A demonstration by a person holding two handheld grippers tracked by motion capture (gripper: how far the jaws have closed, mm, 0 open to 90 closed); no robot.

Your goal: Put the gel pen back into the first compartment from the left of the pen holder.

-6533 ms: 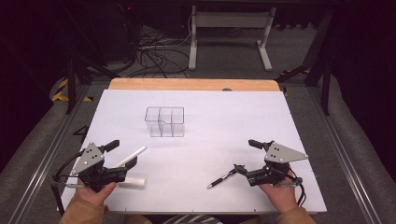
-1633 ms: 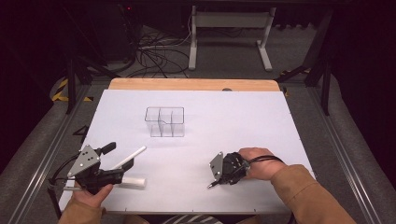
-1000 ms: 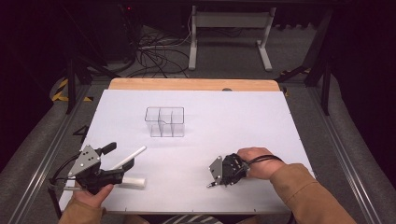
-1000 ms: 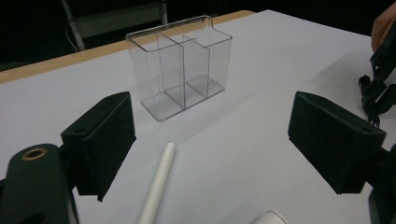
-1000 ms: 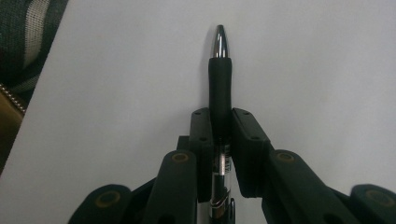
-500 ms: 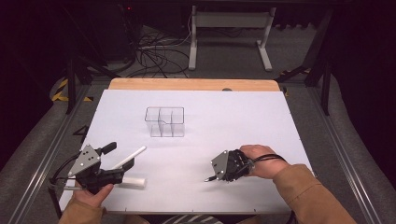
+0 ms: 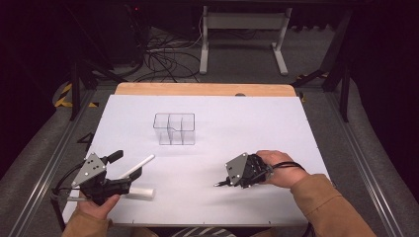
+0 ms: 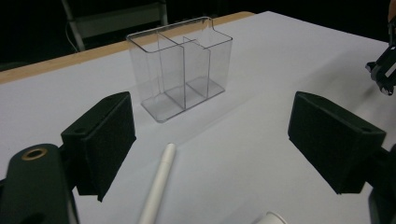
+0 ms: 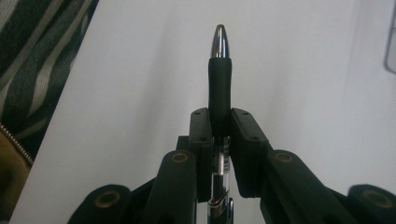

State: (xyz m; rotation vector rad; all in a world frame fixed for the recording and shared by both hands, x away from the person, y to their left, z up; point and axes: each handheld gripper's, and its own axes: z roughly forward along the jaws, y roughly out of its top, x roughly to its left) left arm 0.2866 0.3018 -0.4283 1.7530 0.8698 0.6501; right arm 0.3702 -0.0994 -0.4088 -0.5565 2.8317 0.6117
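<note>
Since the earliest frame the right gripper (image 7: 228,180) has swung in over the black pen (image 9: 219,70) and lifted it slightly, and its jaws are now pressed tight on the barrel, the silver tip jutting out ahead just above the white table (image 7: 257,123). Meanwhile the left gripper (image 7: 129,165) rests near the table's front left corner with its jaws spread wide and nothing between the pads. Counted: one black pen, one white pen (image 8: 156,186) lying between the left jaws, one white cap-like cylinder (image 7: 139,193) just beside it, and one clear three-compartment organizer (image 7: 174,129) standing mid-table.
</note>
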